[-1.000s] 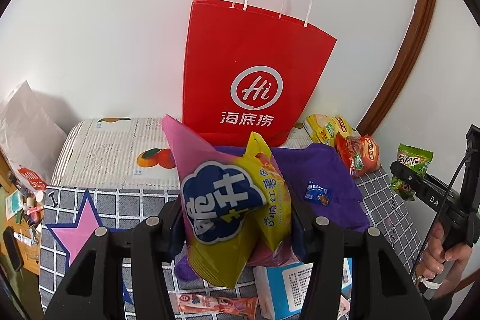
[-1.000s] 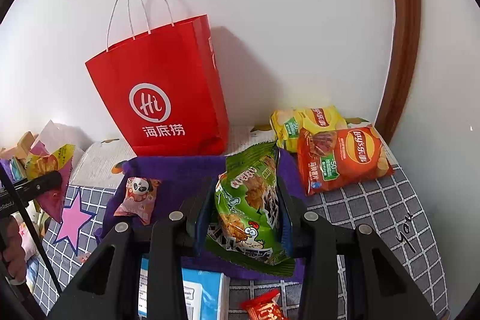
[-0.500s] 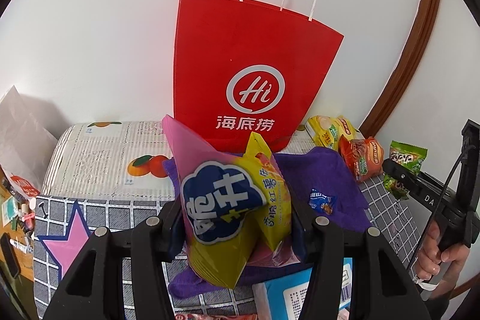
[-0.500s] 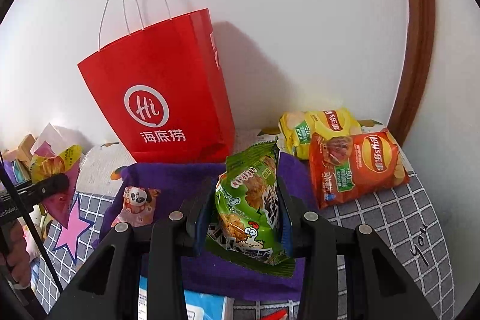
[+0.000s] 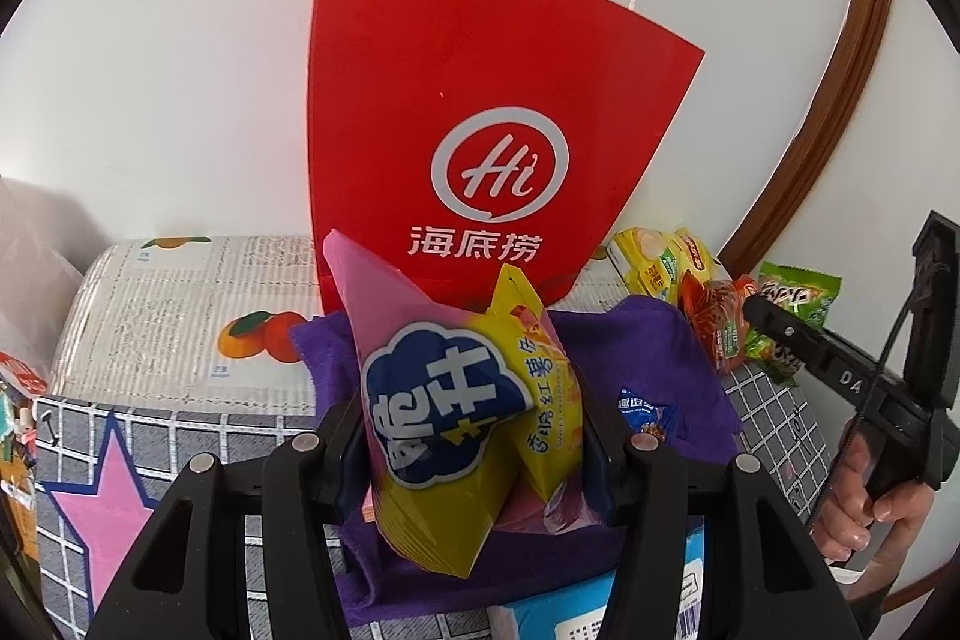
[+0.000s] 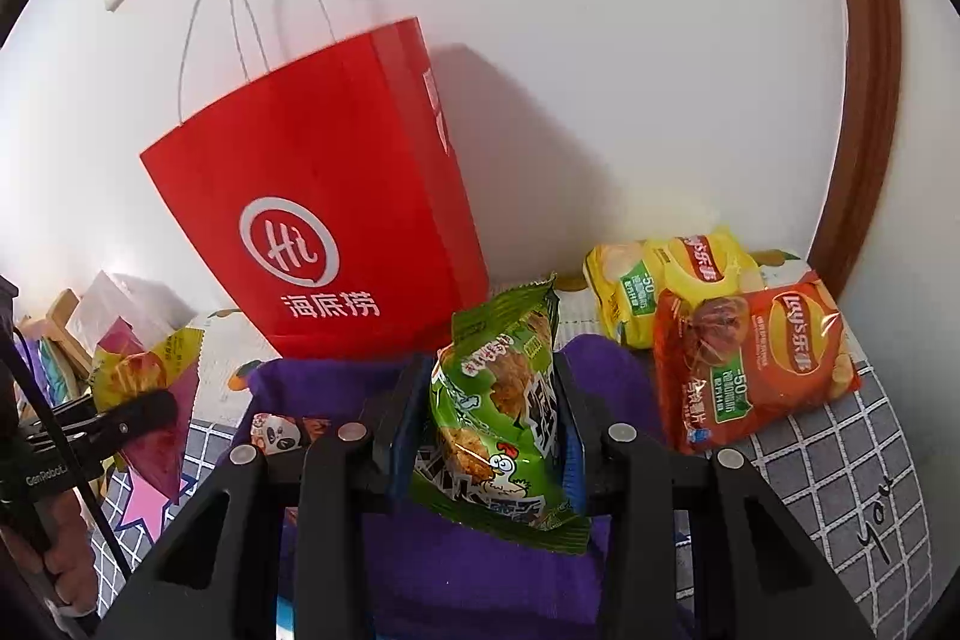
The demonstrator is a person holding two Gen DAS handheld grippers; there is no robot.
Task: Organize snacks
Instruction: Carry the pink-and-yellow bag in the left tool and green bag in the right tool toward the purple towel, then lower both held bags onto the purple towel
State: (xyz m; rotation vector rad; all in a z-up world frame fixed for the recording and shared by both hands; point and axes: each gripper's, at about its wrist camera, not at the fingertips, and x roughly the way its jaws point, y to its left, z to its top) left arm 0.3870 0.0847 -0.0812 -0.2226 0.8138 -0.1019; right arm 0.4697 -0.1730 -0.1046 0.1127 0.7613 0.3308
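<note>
My left gripper [image 5: 474, 436] is shut on a pink and yellow snack bag [image 5: 456, 400] and holds it above the purple cloth [image 5: 648, 340], in front of the red paper bag [image 5: 480, 130]. My right gripper [image 6: 489, 430] is shut on a green snack bag [image 6: 498, 400], also above the purple cloth [image 6: 480, 568]. The red paper bag [image 6: 324, 220] stands upright against the wall, its opening at the top. In the left wrist view the right gripper [image 5: 780, 334] shows at the right edge with its green bag [image 5: 792, 298]. The left gripper [image 6: 138, 412] shows at the left of the right wrist view.
A yellow chip bag [image 6: 666, 280] and a red chip bag [image 6: 756, 358] lie at the back right by a brown door frame [image 6: 864, 100]. A small blue packet [image 5: 645, 409] and a panda packet [image 6: 279, 430] lie on the cloth. A blue and white box [image 5: 600, 604] lies at the front.
Both grippers have moved closer to the red paper bag and a little higher, each still holding its snack bag. The red bag looms larger in both views.
</note>
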